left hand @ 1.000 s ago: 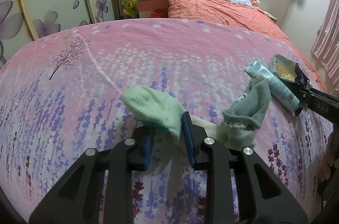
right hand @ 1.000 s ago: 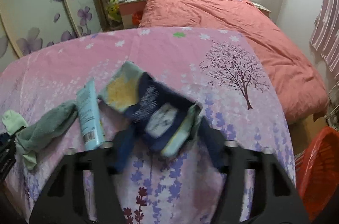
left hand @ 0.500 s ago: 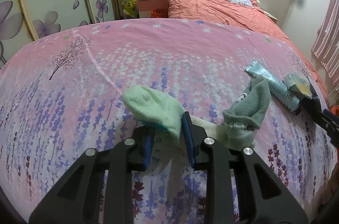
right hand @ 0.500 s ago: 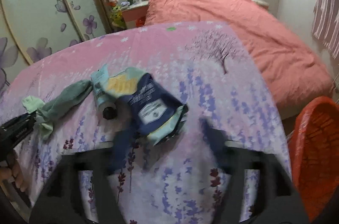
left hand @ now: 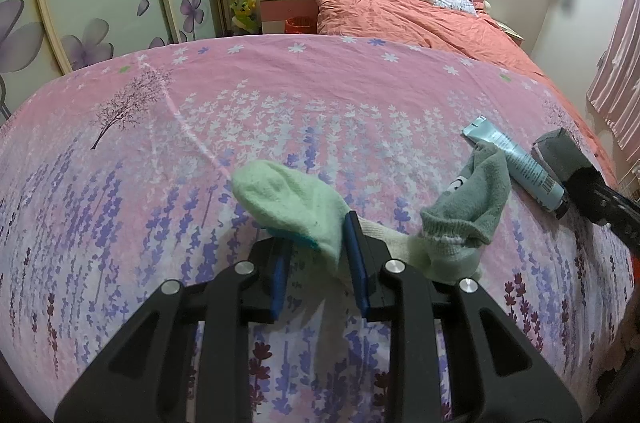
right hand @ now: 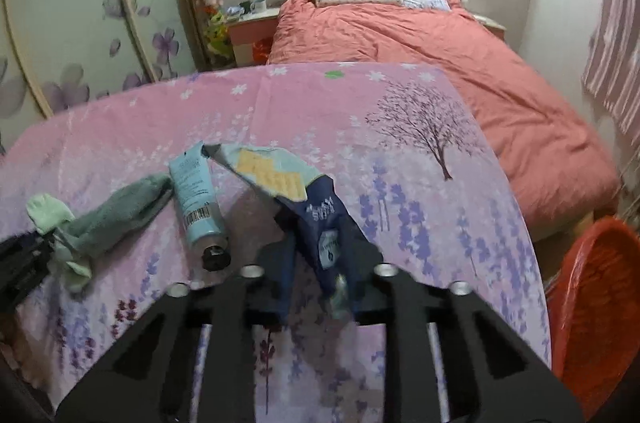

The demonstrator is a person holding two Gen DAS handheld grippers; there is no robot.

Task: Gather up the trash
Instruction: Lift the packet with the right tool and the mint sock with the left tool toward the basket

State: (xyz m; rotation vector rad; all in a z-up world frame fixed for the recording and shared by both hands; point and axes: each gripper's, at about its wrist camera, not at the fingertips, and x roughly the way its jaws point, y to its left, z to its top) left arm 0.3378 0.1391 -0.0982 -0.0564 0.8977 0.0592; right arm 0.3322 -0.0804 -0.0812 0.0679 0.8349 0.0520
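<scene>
where the flowered pink sheet [left hand: 320, 95] runs closest, the left gripper [left hand: 316, 255] has its blue pads parted, the pale green sock [left hand: 288, 199] lying between them, not pinched. right gripper [right hand: 320, 263] is clamped on a dark blue snack wrapper [right hand: 316, 207], its yellow-and-teal end lifted and pointing away. just left of it a light blue tube [right hand: 196, 199] lies flat, black cap toward the grippers, grey-green sock [right hand: 116, 215] touching its side. orange basket [right hand: 592, 307] sits low off the right edge. farther back, a bed with coral duvet [right hand: 420, 55] and pillows.
</scene>
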